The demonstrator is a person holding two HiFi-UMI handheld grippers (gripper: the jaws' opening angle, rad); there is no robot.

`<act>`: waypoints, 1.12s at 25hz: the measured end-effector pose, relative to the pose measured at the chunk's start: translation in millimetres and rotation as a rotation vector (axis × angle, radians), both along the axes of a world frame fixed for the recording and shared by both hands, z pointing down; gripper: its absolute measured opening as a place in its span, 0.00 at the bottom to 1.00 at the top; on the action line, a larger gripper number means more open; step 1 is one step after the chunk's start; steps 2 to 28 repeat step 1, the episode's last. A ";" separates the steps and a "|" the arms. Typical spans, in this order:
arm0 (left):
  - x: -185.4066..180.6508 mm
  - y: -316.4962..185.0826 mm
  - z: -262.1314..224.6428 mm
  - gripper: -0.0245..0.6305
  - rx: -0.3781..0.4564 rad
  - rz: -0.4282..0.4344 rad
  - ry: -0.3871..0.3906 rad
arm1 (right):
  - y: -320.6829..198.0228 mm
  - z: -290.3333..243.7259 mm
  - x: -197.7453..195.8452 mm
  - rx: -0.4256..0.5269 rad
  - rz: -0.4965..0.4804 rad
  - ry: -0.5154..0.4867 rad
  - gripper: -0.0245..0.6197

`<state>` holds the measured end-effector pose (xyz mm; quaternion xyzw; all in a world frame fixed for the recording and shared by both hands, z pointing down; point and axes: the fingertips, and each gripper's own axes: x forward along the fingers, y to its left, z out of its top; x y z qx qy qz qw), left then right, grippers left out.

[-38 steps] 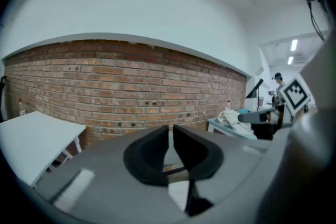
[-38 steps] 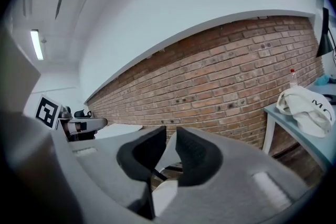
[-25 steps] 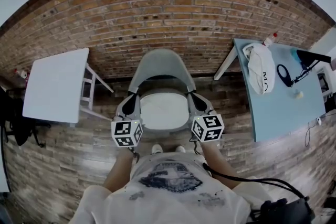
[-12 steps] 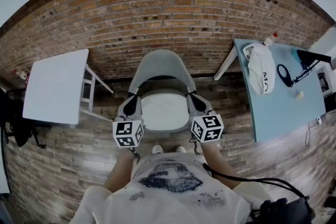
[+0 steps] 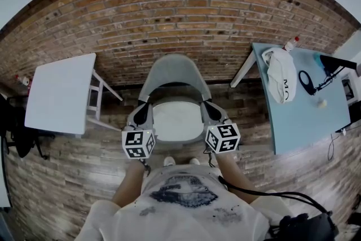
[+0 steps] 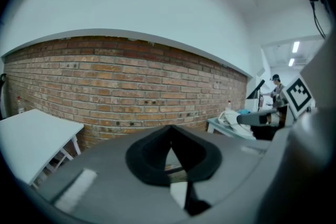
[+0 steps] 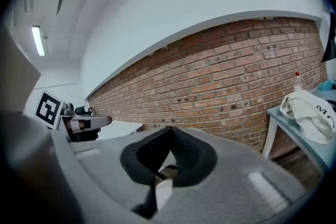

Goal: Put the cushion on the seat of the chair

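Right now both my tongs are squeezed fully together. My left tongs (image 5: pixel 141 114) pinch the white cushion (image 5: pixel 177 120) at its 9 o'clock edge, and my right tongs (image 5: pixel 210 112) pinch its 3 o'clock edge. The cushion lies on the seat of the chair (image 5: pixel 172 73), at my 12 o'clock.

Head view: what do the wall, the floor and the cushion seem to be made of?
The wall looks like bare, matt brick: reddish-brown blocks in staggered rows with pale joints. The floor seems wood planks or wood-look laminate: long grey-brown boards with streaks. The cushion appears soft white fabric or foam, with rounded edges; its weave is too small to tell.
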<state>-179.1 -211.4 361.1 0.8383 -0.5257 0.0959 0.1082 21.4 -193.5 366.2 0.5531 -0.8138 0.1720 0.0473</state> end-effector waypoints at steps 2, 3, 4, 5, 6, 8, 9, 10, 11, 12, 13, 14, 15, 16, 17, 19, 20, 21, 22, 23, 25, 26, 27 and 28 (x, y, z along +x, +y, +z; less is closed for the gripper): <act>0.4 -0.9 -0.1 0.03 0.000 0.001 0.000 | -0.7 0.3 0.3 -0.001 0.000 0.000 0.03; 0.4 -0.9 -0.1 0.03 0.000 0.001 0.000 | -0.7 0.3 0.3 -0.001 0.000 0.000 0.03; 0.4 -0.9 -0.1 0.03 0.000 0.001 0.000 | -0.7 0.3 0.3 -0.001 0.000 0.000 0.03; 0.4 -0.9 -0.1 0.03 0.000 0.001 0.000 | -0.7 0.3 0.3 -0.001 0.000 0.000 0.03; 0.4 -0.9 -0.1 0.03 0.000 0.001 0.000 | -0.7 0.3 0.3 -0.001 0.000 0.000 0.03; 0.4 -0.9 -0.1 0.03 0.000 0.001 0.000 | -0.7 0.3 0.3 -0.001 0.000 0.000 0.03; 0.4 -0.9 -0.1 0.03 0.000 0.001 0.000 | -0.7 0.3 0.3 -0.001 0.000 0.000 0.03; 0.4 -0.9 -0.1 0.03 0.000 0.001 0.000 | -0.7 0.3 0.3 -0.001 0.000 0.000 0.03; 0.4 -0.9 -0.1 0.03 0.000 0.001 0.000 | -0.7 0.3 0.3 -0.001 0.000 0.000 0.03; 0.4 -0.9 -0.1 0.03 0.000 0.001 0.000 | -0.7 0.3 0.3 -0.001 0.000 0.000 0.03; 0.4 -0.9 -0.1 0.03 0.000 0.001 0.000 | -0.7 0.3 0.3 -0.001 0.000 0.000 0.03; 0.4 -0.9 -0.1 0.03 0.000 0.001 0.000 | -0.7 0.3 0.3 -0.001 0.000 0.000 0.03; 0.4 -0.9 -0.1 0.03 0.000 0.001 0.000 | -0.7 0.3 0.3 -0.001 0.000 0.000 0.03; 0.4 -0.9 -0.1 0.03 0.000 0.001 0.000 | -0.7 0.3 0.3 -0.001 0.000 0.000 0.03; 0.4 -0.9 -0.1 0.03 0.000 0.001 0.000 | -0.7 0.3 0.3 -0.001 0.000 0.000 0.03; 0.4 -0.9 -0.1 0.03 0.000 0.001 0.000 | -0.7 0.3 0.3 -0.001 0.000 0.000 0.03; 0.4 -0.9 -0.1 0.03 0.000 0.001 0.000 | -0.7 0.3 0.3 -0.001 0.000 0.000 0.03; 0.4 -0.9 -0.1 0.03 0.000 0.001 0.000 | -0.7 0.3 0.3 -0.001 0.000 0.000 0.03; 0.4 -0.9 -0.1 0.03 0.000 0.001 0.000 | -0.7 0.3 0.3 -0.001 0.000 0.000 0.03; 0.4 -0.9 -0.1 0.03 0.000 0.001 0.000 | -0.7 0.3 0.3 -0.001 0.000 0.000 0.03; 0.4 -0.9 -0.1 0.03 0.000 0.001 0.000 | -0.7 0.3 0.3 -0.001 0.000 0.000 0.03; 0.4 -0.9 -0.1 0.03 0.000 0.001 0.000 | -0.7 0.3 0.3 -0.001 0.000 0.000 0.03; 0.4 -0.9 -0.1 0.03 0.000 0.001 0.000 | -0.7 0.3 0.3 -0.001 0.000 0.000 0.03; 0.4 -0.9 -0.1 0.03 0.000 0.001 0.000 | -0.7 0.3 0.3 -0.001 0.000 0.000 0.03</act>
